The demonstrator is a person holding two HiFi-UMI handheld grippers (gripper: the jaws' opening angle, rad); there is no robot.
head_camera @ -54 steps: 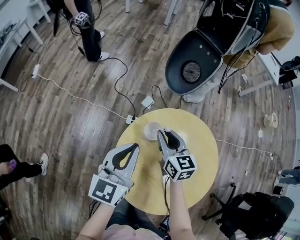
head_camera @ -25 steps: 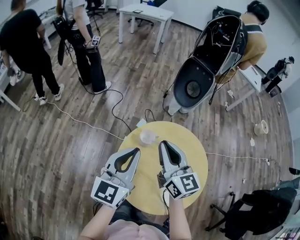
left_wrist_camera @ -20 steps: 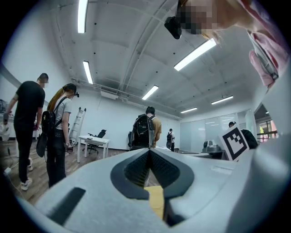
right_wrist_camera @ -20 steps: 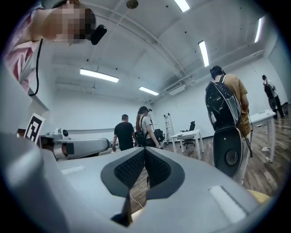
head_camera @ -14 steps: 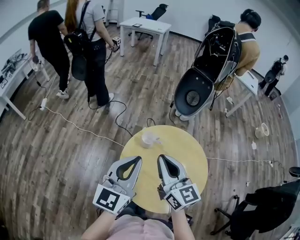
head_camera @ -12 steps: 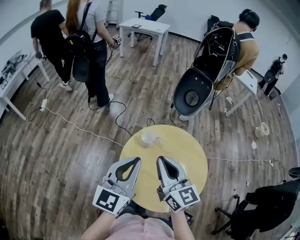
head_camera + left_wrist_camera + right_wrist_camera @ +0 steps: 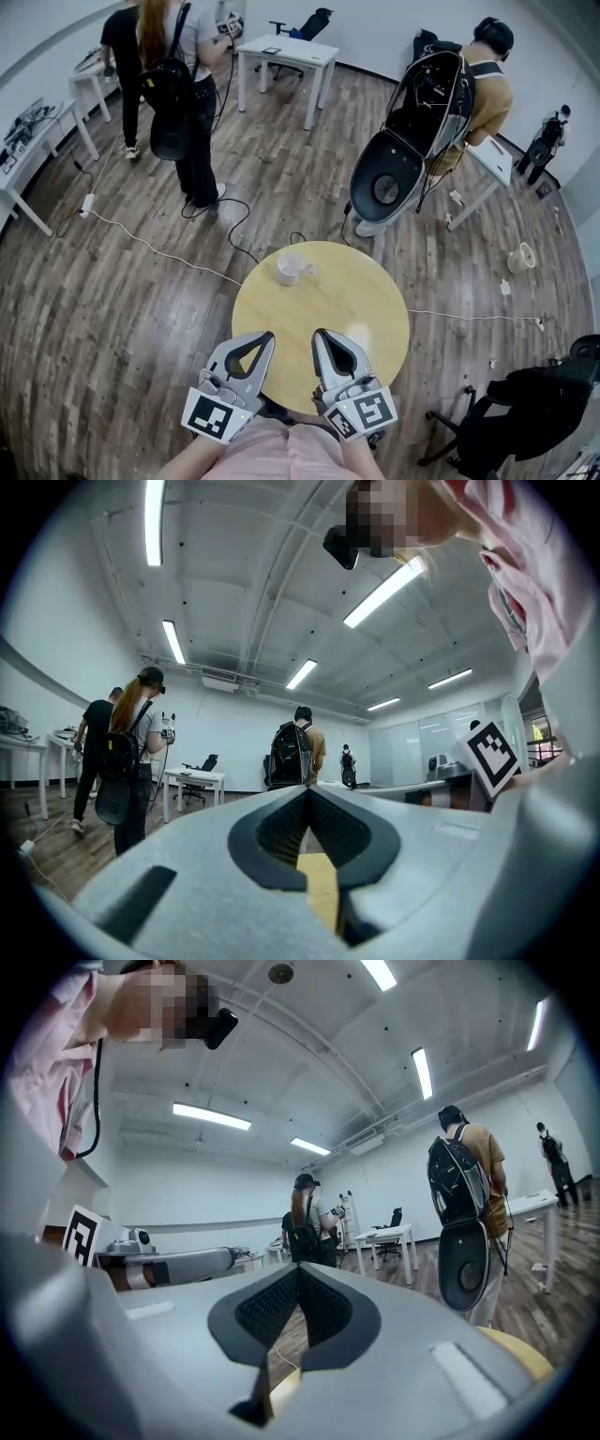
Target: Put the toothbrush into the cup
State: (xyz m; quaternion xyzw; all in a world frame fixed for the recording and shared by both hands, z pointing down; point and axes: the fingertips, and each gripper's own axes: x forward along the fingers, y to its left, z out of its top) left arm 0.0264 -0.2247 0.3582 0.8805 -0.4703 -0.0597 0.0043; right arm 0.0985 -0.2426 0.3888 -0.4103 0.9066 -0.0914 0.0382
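Observation:
A white cup (image 7: 287,269) stands near the far left edge of the round yellow table (image 7: 361,300). A small pale piece sticks out at the cup's right side; it is too small to tell whether it is the toothbrush. My left gripper (image 7: 266,336) and my right gripper (image 7: 319,334) hover side by side over the table's near edge, well short of the cup. Both are shut with nothing between the jaws. In the left gripper view the left gripper (image 7: 307,789) has its tips meeting, and in the right gripper view the right gripper (image 7: 298,1267) shows the same. Neither gripper view shows the cup.
A person with a black backpack (image 7: 178,94) stands on the wooden floor at the back left near a white desk (image 7: 286,54). A large black-and-white shell (image 7: 403,159) and a person in a tan shirt (image 7: 483,89) are behind the table. Cables (image 7: 159,248) cross the floor; a black bag (image 7: 530,412) lies at the lower right.
Both grippers have drawn back from the cup toward the table's near edge, still side by side. The people at the back left have walked farther away.

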